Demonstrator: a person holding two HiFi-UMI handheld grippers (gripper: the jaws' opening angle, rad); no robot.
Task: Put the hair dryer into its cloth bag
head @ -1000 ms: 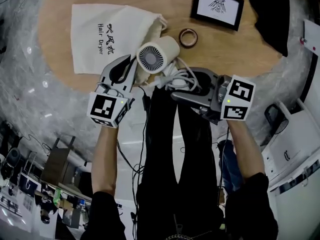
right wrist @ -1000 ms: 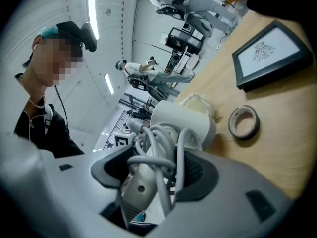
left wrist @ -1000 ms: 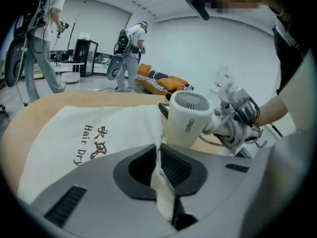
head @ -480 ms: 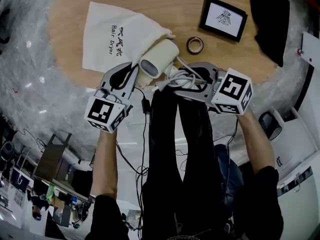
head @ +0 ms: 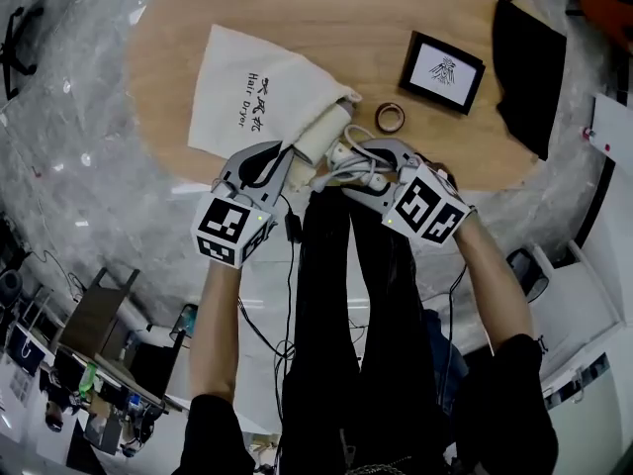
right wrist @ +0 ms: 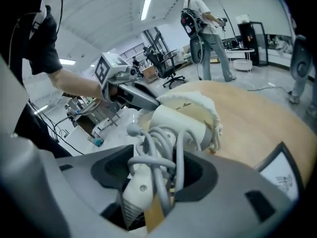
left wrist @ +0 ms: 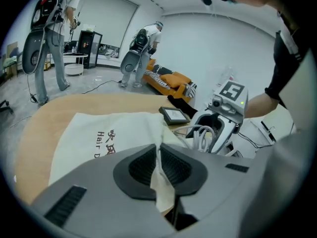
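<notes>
Cloth bag (head: 247, 97), pinched by the left tool (left wrist: 158, 155), could get yanked free if the right tool's (right wrist: 158, 175) gripped dryer (right wrist: 176, 123) is snagged.

You're working under bright, even light from ceiling strip lamps (right wrist: 146, 8), so shadows on the desk (head: 326, 18) are faint. Every view bulges like a fisheye, with black corners in both gripper views. Near each lens, the left tongs (left wrist: 158, 150) and right tongs (right wrist: 159, 170) blur softly.
</notes>
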